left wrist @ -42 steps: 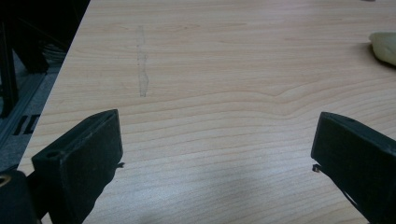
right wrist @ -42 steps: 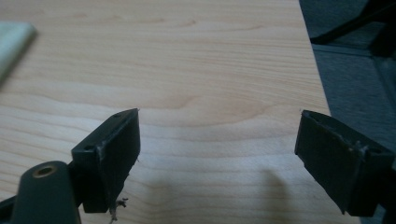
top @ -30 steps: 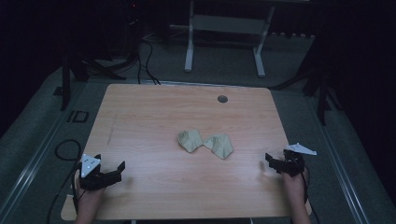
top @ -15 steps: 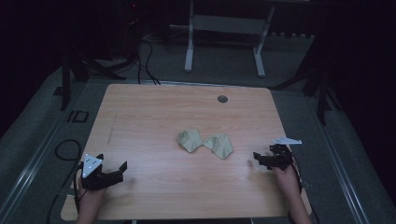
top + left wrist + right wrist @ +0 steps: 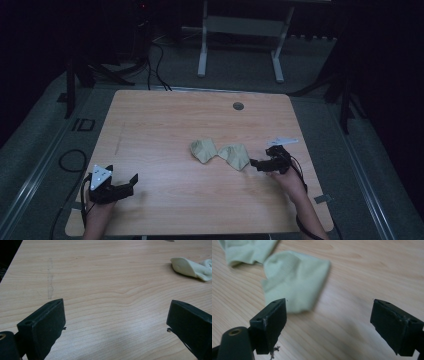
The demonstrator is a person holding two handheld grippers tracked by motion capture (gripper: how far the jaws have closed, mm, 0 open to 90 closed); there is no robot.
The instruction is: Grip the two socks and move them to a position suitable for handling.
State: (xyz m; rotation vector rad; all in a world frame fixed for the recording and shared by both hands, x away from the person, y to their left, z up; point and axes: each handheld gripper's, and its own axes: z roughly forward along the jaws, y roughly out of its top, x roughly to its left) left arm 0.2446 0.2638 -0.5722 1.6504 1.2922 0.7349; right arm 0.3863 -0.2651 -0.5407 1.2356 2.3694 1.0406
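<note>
Soft ribbed pale-green sock (image 5: pixel 294 281), prob. cotton, crumpled.

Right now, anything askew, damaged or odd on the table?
Nothing damaged or spilled. The two pale green socks lie crumpled and touching mid-table, not laid flat or paired. The right gripper is open just beside the nearer sock; the left gripper is open, well away from them. A faint vertical scuff marks the wood.
</note>
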